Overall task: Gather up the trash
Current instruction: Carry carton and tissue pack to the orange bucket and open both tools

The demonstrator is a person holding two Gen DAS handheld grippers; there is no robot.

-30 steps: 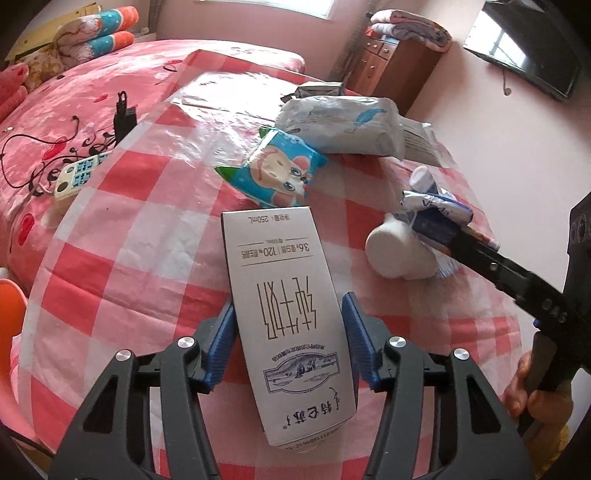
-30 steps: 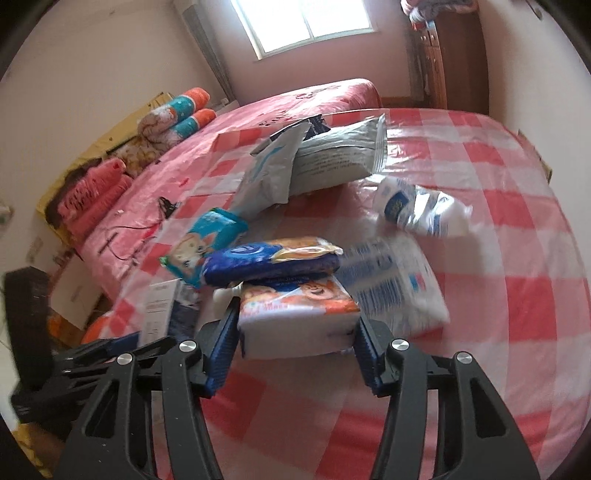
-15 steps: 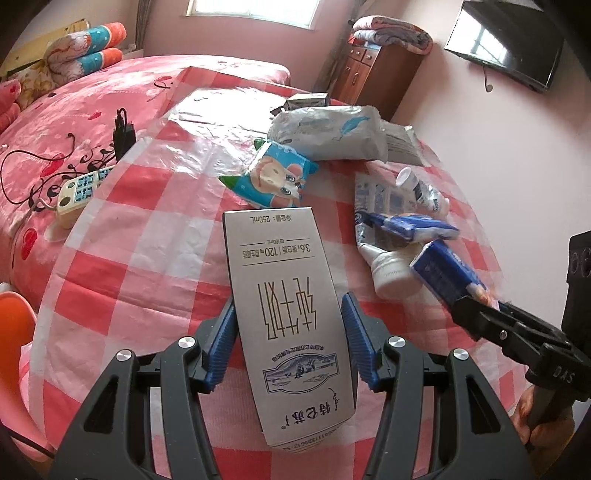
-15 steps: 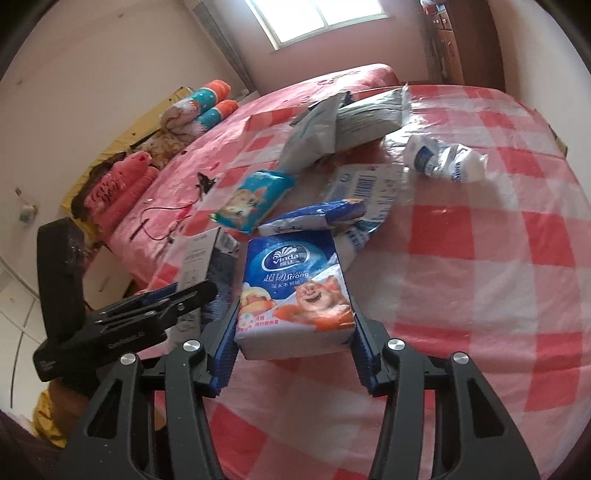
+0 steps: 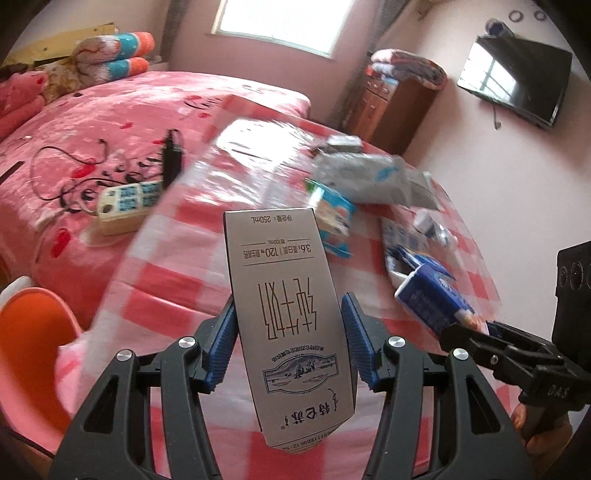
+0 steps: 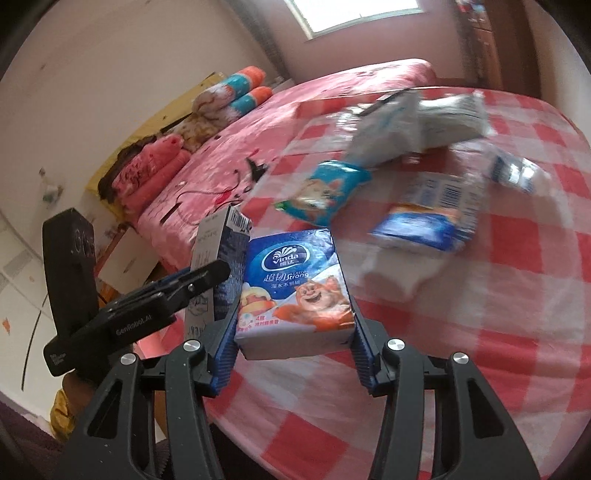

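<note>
Left wrist alone shows wall television (image 5: 515, 79).

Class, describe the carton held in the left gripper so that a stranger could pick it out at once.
Start at the round table with the red-and-white checked cloth. Above its near edge, the left hand-held gripper clamps a tall grey milk carton. Unlike the blue tissue pack beside it, it is plain grey with dark lettering.

Daylit pink-walled bedroom: window (image 5: 275, 26), pink bed (image 5: 122, 122), wooden cabinet (image 5: 391, 107), wall television (image 5: 515, 79).
</note>
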